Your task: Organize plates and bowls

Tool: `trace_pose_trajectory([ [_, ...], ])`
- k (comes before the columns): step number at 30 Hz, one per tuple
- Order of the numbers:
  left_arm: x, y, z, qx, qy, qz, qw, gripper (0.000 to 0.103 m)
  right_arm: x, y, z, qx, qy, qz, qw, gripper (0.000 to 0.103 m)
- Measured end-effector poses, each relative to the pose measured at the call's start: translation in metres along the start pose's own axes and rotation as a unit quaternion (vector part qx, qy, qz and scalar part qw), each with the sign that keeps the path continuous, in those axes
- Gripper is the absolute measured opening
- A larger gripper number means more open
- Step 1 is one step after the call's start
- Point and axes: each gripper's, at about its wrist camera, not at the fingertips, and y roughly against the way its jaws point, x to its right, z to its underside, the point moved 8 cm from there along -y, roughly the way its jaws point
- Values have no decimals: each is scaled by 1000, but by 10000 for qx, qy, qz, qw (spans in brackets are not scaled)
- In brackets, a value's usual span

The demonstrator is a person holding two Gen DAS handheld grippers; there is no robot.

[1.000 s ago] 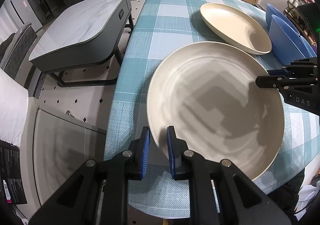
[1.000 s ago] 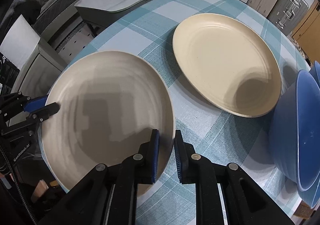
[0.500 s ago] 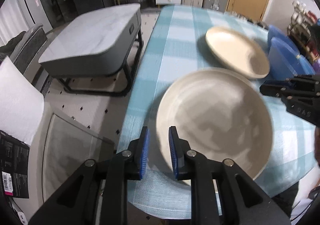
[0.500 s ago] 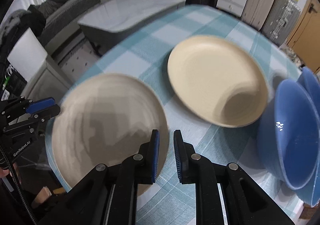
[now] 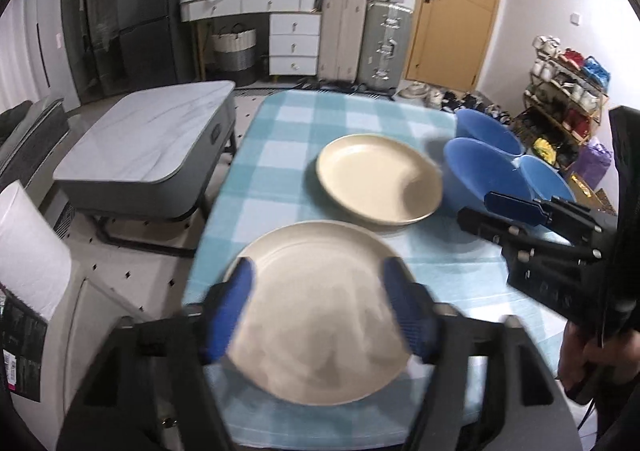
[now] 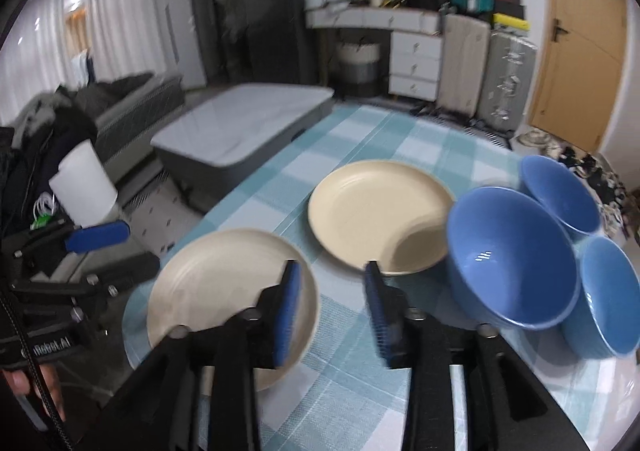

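Two changes are to be noted, and the larger concerns the rectangular table covered with a teal-and-white checked cloth (image 5: pixel 348 119): far more of it and of the room is taken in by both wrist views than a second ago, since both grippers have been lifted up and away from the surface. The near, pale beige round plate (image 5: pixel 320 307), which was pinched at opposite rims a second ago, is now seen lying flat at the near end of the table, released by both tools. The left gripper (image 5: pixel 320 311) is shown with its blue-padded jaws opening wide, the plate being visible well below and between them but not touched. The right gripper (image 6: pixel 332 307) is shown with its jaws opening to a moderate gap, nothing being held between them; only cloth and the plate's edge are seen beneath. The second cream round plate (image 6: pixel 380 219) is left lying farther along the table, close beside the near plate but apart from it, not stacked. The three blue round bowls (image 6: pixel 512 263) are clustered at the right edge, touching or nearly touching one another, with the largest just beside the cream plate. From this it is judged that one placing step has been completed and that the sorting is only partly done: the plates remain unstacked and the bowls un-nested, so a fresh grasp on one of these is probably called for next.
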Motion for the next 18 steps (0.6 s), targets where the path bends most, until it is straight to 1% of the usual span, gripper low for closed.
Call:
trace_pose_trajectory([
  [1, 5, 2, -3, 89, -31, 8, 10000, 84, 3, 6, 1, 92, -42, 28, 9999, 49],
  [3, 16, 4, -7, 209, -120, 59, 9997, 88, 7, 18, 5, 253, -46, 145, 9996, 53],
  [5, 25, 4, -10, 224, -173, 96, 9996, 90, 12, 28, 8, 381, -46, 243, 9990, 63],
  [6, 28, 5, -11, 234, -184, 129, 9995, 90, 15, 33, 9, 458, -95, 284, 9985, 71],
  [7, 32, 5, -12, 239, -193, 183, 9994, 90, 17, 42, 11, 581, -170, 309, 9977, 76],
  [9, 37, 5, -14, 313, -122, 290, 9990, 90, 23, 52, 13, 811, -291, 411, 9954, 78],
  [11, 40, 6, -17, 402, -26, 373, 9985, 91, 32, 62, 13, 1022, -404, 559, 9924, 83],
  [12, 41, 7, -17, 436, 18, 388, 9983, 95, 36, 66, 15, 1085, -467, 631, 9910, 87],
  [14, 43, 7, -18, 507, 108, 384, 9979, 99, 44, 73, 19, 1163, -629, 681, 9889, 89],
  [15, 45, 8, -18, 551, 141, 395, 9976, 100, 47, 76, 22, 1207, -704, 673, 9879, 91],
  [17, 47, 8, -19, 625, 198, 383, 9971, 100, 55, 80, 28, 1277, -878, 715, 9853, 97],
  [18, 47, 7, -19, 616, 200, 322, 9974, 100, 58, 81, 29, 1313, -958, 745, 9839, 103],
])
